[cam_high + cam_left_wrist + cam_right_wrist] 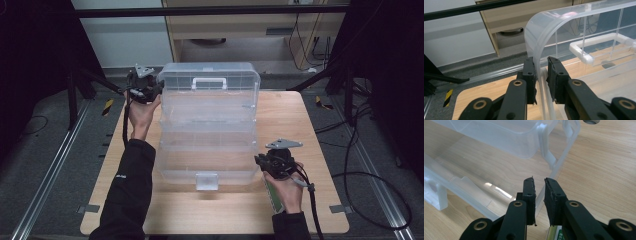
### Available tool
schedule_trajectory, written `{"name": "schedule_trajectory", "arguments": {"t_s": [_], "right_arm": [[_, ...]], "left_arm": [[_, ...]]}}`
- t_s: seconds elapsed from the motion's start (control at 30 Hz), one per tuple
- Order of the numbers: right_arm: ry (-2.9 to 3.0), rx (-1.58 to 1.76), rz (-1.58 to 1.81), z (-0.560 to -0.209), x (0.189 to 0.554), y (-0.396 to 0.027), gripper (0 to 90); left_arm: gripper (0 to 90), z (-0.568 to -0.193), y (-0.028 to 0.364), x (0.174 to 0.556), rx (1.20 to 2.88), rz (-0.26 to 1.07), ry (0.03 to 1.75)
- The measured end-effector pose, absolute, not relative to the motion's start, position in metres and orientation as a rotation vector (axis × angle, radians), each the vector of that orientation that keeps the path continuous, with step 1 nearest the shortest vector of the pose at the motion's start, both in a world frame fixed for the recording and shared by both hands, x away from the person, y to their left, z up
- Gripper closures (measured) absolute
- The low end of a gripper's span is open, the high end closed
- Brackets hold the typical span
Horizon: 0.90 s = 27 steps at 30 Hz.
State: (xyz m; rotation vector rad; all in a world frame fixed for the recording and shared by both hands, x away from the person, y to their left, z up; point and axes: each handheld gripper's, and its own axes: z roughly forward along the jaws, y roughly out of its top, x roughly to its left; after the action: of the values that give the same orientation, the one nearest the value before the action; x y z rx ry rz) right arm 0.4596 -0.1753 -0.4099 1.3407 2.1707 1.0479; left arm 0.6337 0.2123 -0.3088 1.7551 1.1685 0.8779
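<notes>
A clear plastic storage box (207,150) sits on the wooden table (300,120) with its lid (210,90) raised at the far side. The lid carries a white handle (209,83). My left gripper (155,90) is at the lid's left corner. In the left gripper view its jaws (541,62) are shut on the lid's curved edge (541,30). My right gripper (260,162) is at the box's near right corner. In the right gripper view its jaws (539,181) pinch the box's rim (564,155).
A white latch (206,181) hangs at the box's near front. A green and white item (271,195) lies under the right hand. Black frame legs (80,85) and cables (370,175) flank the table. A cabinet (240,30) stands behind.
</notes>
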Motion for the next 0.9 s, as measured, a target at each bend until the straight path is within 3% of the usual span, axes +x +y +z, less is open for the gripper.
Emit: {"name": "schedule_trajectory", "arguments": {"t_s": [0.9], "right_arm": [[2.178,1.328,1.035,-0.409,0.459,-0.174,78.7]], "left_arm": [[75.4,-0.314,0.209,0.662,1.786,0.852,1.215]]}}
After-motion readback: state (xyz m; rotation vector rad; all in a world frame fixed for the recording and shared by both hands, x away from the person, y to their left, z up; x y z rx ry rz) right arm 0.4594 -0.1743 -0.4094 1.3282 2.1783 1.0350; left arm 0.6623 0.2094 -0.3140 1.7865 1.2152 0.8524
